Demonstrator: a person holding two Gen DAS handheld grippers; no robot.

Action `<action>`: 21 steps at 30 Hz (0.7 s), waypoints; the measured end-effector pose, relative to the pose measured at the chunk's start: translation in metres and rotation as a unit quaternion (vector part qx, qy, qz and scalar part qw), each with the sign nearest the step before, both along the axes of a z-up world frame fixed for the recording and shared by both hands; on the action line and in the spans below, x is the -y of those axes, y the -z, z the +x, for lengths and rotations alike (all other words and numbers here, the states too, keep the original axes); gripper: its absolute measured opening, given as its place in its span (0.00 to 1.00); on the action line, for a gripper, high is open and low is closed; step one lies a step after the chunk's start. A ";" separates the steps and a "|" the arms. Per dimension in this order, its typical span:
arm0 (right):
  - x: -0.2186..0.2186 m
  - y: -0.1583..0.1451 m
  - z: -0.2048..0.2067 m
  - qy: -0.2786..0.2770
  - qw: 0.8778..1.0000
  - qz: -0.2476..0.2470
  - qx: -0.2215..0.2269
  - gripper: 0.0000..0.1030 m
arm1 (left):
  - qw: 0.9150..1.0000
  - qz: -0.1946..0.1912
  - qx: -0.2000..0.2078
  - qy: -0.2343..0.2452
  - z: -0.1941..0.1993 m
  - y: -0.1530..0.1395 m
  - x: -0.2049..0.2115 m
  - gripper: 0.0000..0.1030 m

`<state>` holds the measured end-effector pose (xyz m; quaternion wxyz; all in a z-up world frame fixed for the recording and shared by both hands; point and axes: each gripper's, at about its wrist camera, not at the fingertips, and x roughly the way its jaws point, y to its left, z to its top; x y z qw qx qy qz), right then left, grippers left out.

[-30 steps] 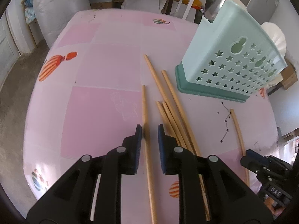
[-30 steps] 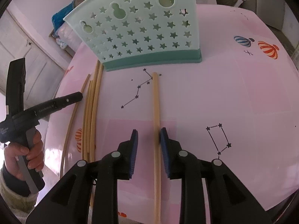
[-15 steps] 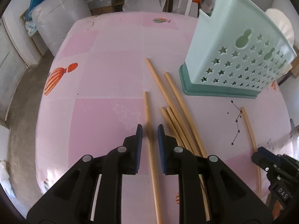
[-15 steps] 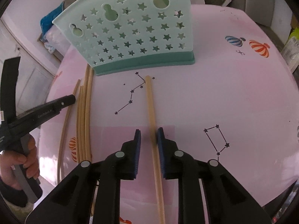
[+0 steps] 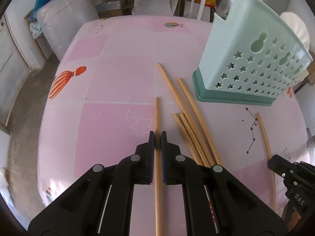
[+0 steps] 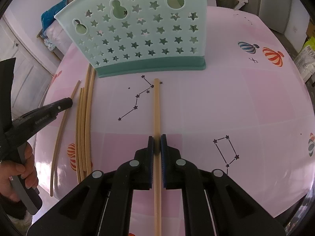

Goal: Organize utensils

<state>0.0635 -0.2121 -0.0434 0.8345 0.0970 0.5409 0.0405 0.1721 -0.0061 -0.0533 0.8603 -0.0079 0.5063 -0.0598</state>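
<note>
Pale mint star-cut basket (image 6: 137,37), tan chopsticks (image 5: 189,118), pink balloon-printed tablecloth (image 5: 118,78)

White letters reading "DAS" are showing on the black body of the right gripper (image 5: 275,162), at about four o'clock in the left wrist view. In the right wrist view, raised lettering is running along the black arm of the left gripper (image 6: 65,103) at nine o'clock, too blurred to read.

Each camera sits just behind its own claw, looking steeply down and forward, close over the pink desk (image 5: 118,78). Both views share the green basket (image 5: 256,59) and the loose chopsticks (image 6: 84,127), seen from opposite sides.
</note>
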 end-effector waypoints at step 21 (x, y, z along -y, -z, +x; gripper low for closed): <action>0.021 -0.030 -0.004 -0.029 0.996 0.077 0.039 0.07 | 0.985 -0.167 0.031 -0.040 -0.023 -0.041 -0.058 0.04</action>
